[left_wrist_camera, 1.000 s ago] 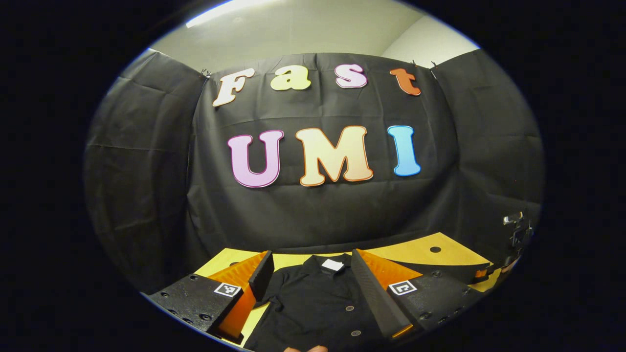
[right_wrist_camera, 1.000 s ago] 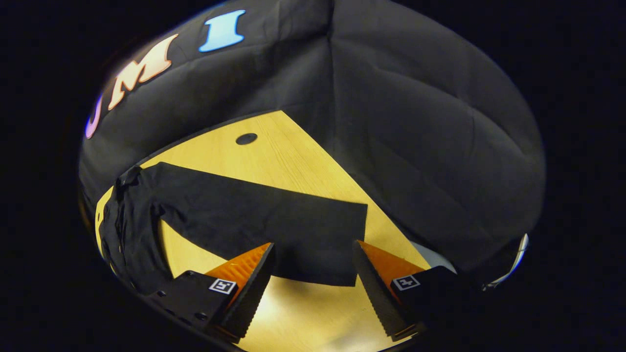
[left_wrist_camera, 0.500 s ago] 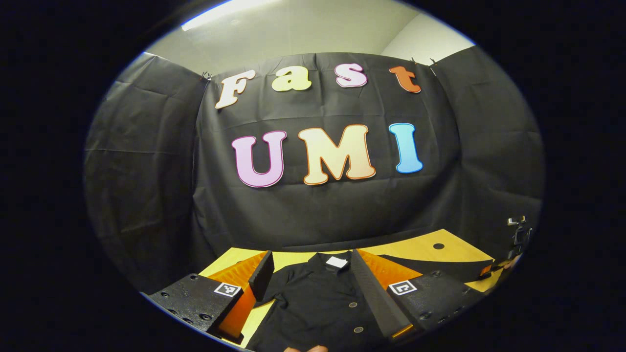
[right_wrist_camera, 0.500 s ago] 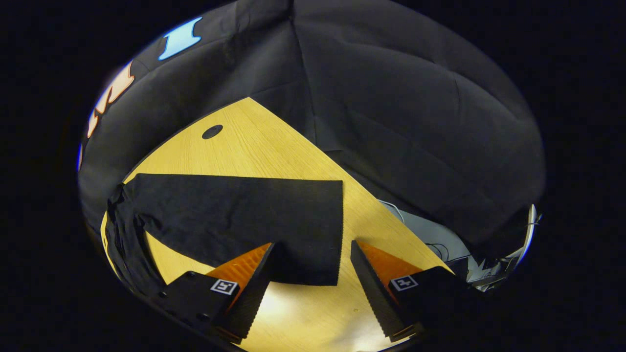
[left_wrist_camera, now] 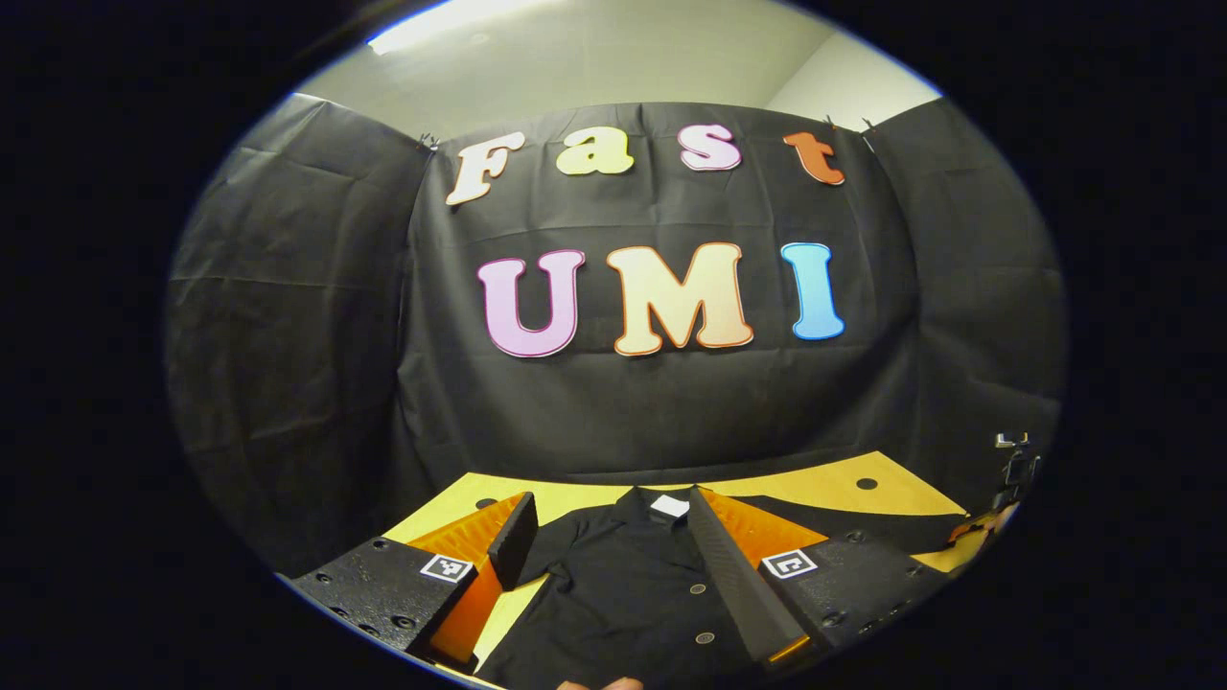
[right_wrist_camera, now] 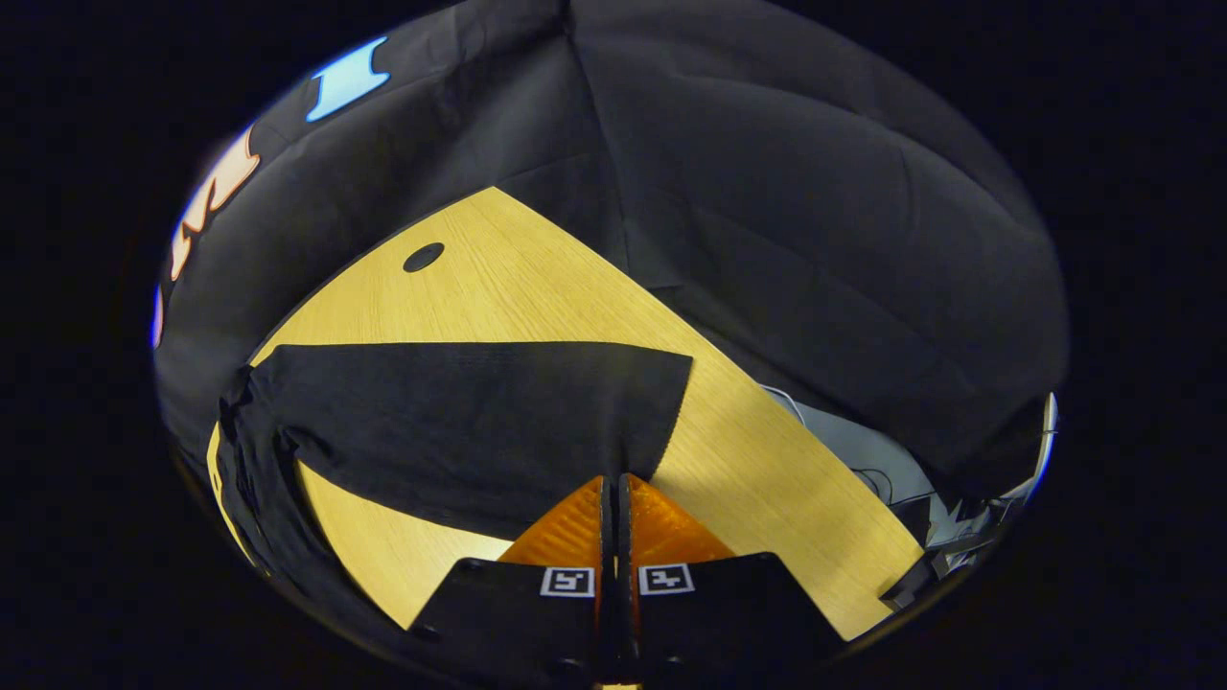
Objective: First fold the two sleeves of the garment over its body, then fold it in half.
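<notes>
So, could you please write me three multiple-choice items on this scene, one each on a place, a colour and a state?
1. Where does the spread-out sleeve lie?
A. On the wooden table
B. Folded over the garment's body
C. On the floor

2. What colour is the garment?
A. White
B. Black
C. Red

3. How do the right gripper jaws stand?
A. Wide open
B. Closed on the sleeve's cuff edge
C. Closed on a button

Key: 1 A, it lies flat on the tabletop; 2 B, all the cloth is black; 3 B, the jaws meet at the cuff edge.
</notes>
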Available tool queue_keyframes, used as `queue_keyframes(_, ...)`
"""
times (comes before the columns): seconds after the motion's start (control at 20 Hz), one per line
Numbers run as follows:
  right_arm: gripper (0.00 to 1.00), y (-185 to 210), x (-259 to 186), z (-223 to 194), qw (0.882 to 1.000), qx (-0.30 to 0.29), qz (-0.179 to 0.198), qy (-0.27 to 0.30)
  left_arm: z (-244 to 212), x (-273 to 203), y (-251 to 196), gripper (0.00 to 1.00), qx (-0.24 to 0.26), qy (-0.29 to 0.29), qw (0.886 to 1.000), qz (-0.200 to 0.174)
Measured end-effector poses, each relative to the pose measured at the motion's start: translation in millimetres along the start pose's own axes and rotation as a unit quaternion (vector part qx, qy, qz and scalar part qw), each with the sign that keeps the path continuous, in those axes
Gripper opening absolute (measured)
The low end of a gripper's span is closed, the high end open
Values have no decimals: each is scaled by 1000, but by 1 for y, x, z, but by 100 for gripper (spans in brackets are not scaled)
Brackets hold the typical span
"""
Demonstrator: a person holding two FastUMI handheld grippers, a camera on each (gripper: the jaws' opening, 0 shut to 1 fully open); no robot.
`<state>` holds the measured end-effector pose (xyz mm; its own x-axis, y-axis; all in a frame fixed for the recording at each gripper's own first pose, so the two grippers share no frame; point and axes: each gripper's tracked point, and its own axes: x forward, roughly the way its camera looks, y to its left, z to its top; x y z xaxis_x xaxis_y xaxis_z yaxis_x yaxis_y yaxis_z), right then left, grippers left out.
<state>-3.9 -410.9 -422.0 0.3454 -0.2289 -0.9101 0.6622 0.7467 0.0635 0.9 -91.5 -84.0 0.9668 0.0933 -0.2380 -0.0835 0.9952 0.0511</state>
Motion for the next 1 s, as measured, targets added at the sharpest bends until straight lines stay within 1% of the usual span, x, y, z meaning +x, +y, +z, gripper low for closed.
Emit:
queue_keyframes(0.05, 3, 0, -1, 0, 1000, -9, 4, -3, -1, -1, 6, 96, -5, 2, 1000, 3)
queue_keyframes(0.2, 2, 8, -7, 3, 1000, -26, 8, -7, -10, 1, 29, 96, -9, 12, 1000, 17)
queue_keyframes(0.25, 2, 13, -12, 8, 999, -29, 10, -14, -11, 1, 37, 93, -10, 15, 1000, 20)
queue_keyframes(0.35, 2, 29, -22, 15, 999, -31, 20, -26, -13, 6, 53, 93, -13, 17, 999, 27)
queue_keyframes(0.4, 0, 38, -27, 18, 999, -34, 26, -30, -12, 9, 61, 93, -13, 17, 999, 29)
queue_keyframes(0.45, 2, 49, -35, 22, 998, -40, 32, -38, -14, 10, 68, 93, -13, 17, 999, 32)
queue_keyframes(0.5, 2, 60, -41, 28, 997, -51, 38, -46, -14, 13, 76, 93, -13, 17, 999, 34)
queue_keyframes(0.6, 2, 91, -54, 29, 994, -75, 58, -58, -17, 17, 90, 93, -16, 18, 999, 39)
queue_keyframes(0.65, 0, 108, -62, 30, 992, -87, 70, -62, -20, 19, 96, 93, -19, 20, 999, 41)
queue_keyframes(0.7, 2, 126, -70, 32, 990, -98, 80, -67, -20, 21, 102, 96, -22, 21, 999, 42)
queue_keyframes(0.75, 2, 146, -80, 30, 987, -109, 91, -70, -23, 23, 108, 96, -24, 24, 998, 44)
queue_keyframes(1.0, 2, 249, -100, 15, 972, -167, 148, -72, -30, 26, 135, 96, -33, 27, 998, 50)
